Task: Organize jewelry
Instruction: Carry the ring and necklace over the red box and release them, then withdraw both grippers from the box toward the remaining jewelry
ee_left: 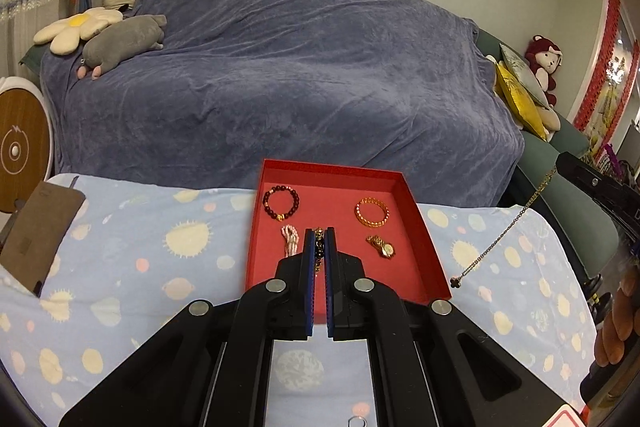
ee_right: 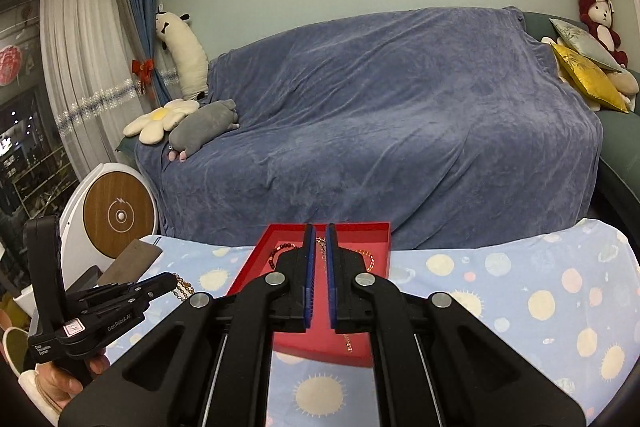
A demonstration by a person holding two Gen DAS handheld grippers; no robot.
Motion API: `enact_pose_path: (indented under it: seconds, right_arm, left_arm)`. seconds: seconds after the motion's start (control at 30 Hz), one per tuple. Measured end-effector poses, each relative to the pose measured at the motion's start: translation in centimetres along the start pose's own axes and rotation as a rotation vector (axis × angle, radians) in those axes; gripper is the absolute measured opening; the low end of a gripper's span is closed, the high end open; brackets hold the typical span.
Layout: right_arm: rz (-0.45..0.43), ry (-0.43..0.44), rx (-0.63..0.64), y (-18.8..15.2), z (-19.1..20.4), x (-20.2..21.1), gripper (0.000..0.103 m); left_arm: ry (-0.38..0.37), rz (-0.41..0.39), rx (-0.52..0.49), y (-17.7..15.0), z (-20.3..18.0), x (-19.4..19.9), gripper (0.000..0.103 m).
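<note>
A red tray (ee_left: 420, 227) lies on the planet-print cloth. In it lie a dark bead bracelet (ee_left: 281, 203), a gold bead bracelet (ee_left: 372, 212), a pink bead strand (ee_left: 290, 238) and a gold watch (ee_left: 381, 246). My left gripper (ee_left: 319, 233) is shut on a gold-and-black bead chain (ee_left: 319, 247) above the tray. My right gripper (ee_right: 319, 229) is shut on a thin gold necklace (ee_left: 516, 219), which hangs with a dark clover pendant (ee_left: 456, 281) right of the tray. The right gripper's body (ee_left: 600, 183) shows at the left wrist view's right edge. The left gripper (ee_right: 174, 281) shows holding beads.
A sofa under a blue blanket (ee_left: 300, 67) stands behind the table with plush toys (ee_left: 124, 43) and cushions (ee_left: 520, 87). A brown cardboard piece (ee_left: 36, 231) lies at the table's left end. A round white and wood device (ee_right: 116, 215) stands left of the sofa.
</note>
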State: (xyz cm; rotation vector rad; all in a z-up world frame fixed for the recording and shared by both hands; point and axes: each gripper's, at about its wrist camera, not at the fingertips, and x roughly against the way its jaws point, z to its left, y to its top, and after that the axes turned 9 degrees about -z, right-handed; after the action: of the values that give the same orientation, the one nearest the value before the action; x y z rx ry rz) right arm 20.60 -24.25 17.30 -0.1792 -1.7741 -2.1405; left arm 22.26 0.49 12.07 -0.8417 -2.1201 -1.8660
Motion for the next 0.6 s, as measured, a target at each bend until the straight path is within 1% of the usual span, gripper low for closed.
enact_pose_path:
  seconds: [0.13, 0.23, 0.53, 0.6]
  right_arm:
    - [0.030, -0.008, 0.004, -0.4, -0.1, -2.7, 0.004]
    - [0.066, -0.015, 0.012, -1.7, -0.2, -4.7, 0.004]
    - [0.149, -0.021, 0.010, -5.3, -0.6, -7.9, 0.004]
    - [0.156, -0.030, 0.024, -6.0, -0.5, -8.1, 0.006]
  left_arm:
    - [0.003, 0.020, 0.010, 0.6, 0.4, -2.7, 0.002]
    - [0.005, 0.040, 0.027, 0.5, 0.9, -4.6, 0.002]
    - [0.025, 0.116, 0.037, -1.6, 1.6, -8.7, 0.002]
    - [0.041, 0.124, 0.043, -2.1, 1.8, -9.2, 0.005]
